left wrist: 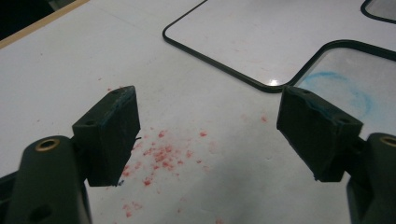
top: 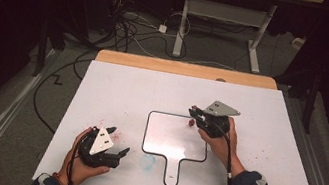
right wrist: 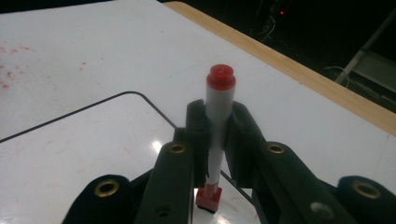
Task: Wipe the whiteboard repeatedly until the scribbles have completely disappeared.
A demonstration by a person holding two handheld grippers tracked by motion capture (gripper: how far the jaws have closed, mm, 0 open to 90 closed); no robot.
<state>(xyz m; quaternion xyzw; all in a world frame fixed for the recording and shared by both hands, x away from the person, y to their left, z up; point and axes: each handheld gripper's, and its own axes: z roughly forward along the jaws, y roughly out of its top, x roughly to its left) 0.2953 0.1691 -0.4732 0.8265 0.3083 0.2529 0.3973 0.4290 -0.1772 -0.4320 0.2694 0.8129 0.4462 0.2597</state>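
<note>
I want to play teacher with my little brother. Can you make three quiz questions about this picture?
1. True or false: the right gripper holds a red marker.
2. Are the left gripper's jaws A) wide apart or B) squeezed together?
3. Fill in: the marker's tip touches the ____.

Key: 1 true. 2 A. 3 whiteboard.

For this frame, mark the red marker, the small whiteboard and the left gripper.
red marker (right wrist: 219, 112): right gripper view, on its white barrel between the jaws.
small whiteboard (top: 166, 131): high view, on a bare part of its writing surface.
left gripper (top: 116, 140): high view, midway between its open fingertips.
</note>
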